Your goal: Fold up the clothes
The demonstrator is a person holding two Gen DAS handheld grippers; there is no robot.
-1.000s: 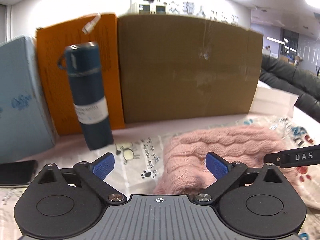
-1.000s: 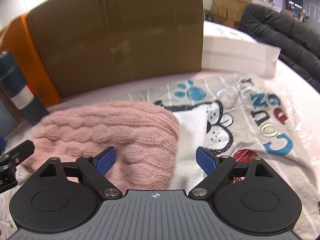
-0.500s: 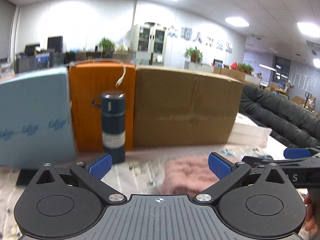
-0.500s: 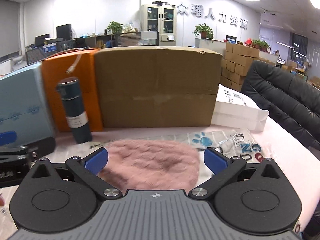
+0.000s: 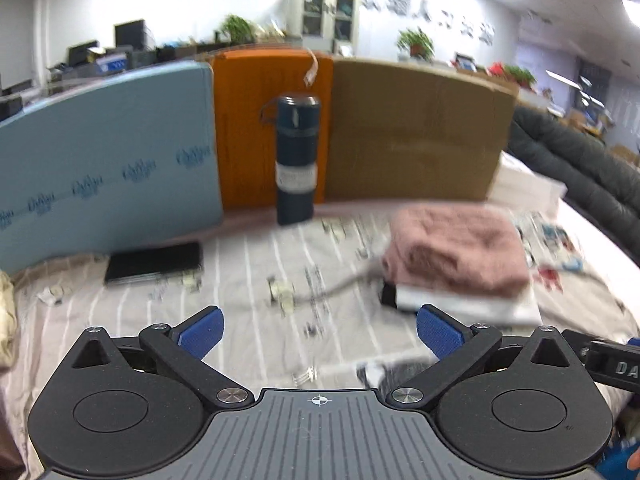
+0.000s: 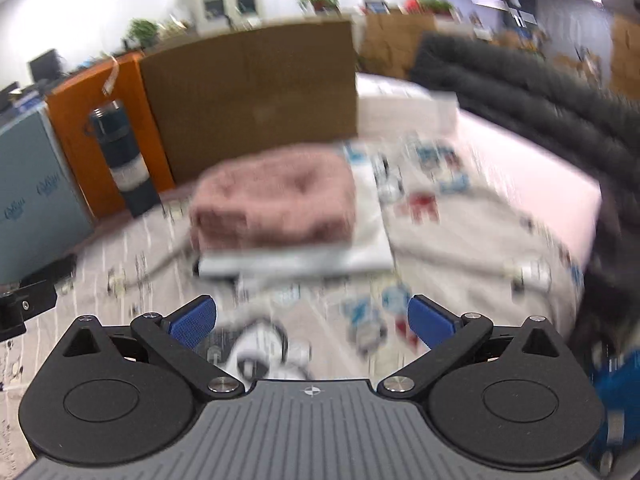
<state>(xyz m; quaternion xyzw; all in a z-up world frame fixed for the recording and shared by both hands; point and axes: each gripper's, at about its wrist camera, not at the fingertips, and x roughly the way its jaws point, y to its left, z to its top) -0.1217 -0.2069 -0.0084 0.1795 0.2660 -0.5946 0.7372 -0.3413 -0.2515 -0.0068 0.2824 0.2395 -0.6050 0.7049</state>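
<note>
Left wrist | pink sweater [image 5: 456, 244] folded, ahead-right of left hand-held gripper [image 5: 318, 330] | fingers spread, empty

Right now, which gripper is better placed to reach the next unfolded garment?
Probably right. The right gripper hangs open over the loose printed garment; the left gripper faces mostly bare striped cloth, beside the folded pink sweater.

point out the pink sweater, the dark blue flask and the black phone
pink sweater [image 5: 456, 248], left wrist view, middle of its folded top
dark blue flask [image 5: 296, 148], left wrist view, upper body above the label
black phone [image 5: 154, 262], left wrist view, centre of its flat face
</note>
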